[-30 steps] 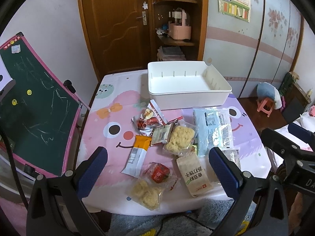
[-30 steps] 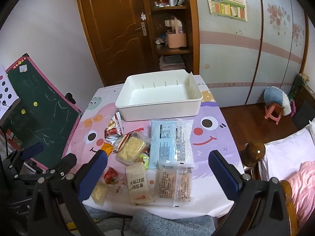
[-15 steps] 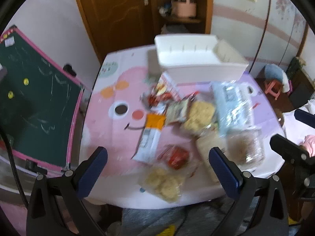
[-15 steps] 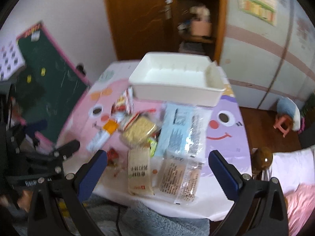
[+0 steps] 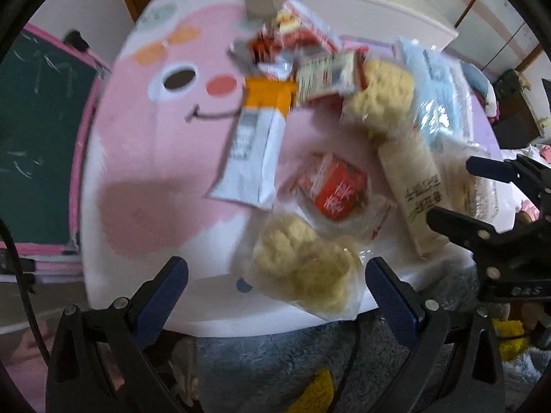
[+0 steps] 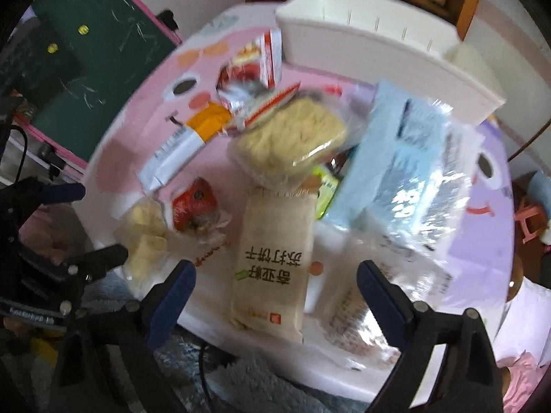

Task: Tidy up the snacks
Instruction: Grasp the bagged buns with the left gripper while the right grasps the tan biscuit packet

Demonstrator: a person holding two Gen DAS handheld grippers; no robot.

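Note:
Several snack packs lie on the pink tablecloth (image 5: 144, 172) in front of the white bin (image 5: 361, 3) (image 6: 378, 44). My left gripper (image 5: 275, 275) hangs open just above a clear bag of yellow puffs (image 5: 303, 268) at the table's near edge. My right gripper (image 6: 275, 275) straddles a beige cracker pack (image 6: 275, 258). Its jaws are closing, and the pads stand apart from the pack. A red snack (image 5: 334, 189), an orange-and-white sachet (image 5: 258, 137), a noodle cake pack (image 6: 292, 137) and a light blue pack (image 6: 406, 158) lie beyond. Both views are blurred.
A green chalkboard (image 5: 34, 120) with a pink frame leans at the table's left side. Grey rug (image 5: 275, 361) shows below the near edge. Each gripper appears in the other's view, the right gripper (image 5: 471, 194) and the left gripper (image 6: 82, 225).
Both grippers have dropped and tipped downward toward the snacks near the table's front edge. The packs now fill both views. The right jaws have narrowed slightly.

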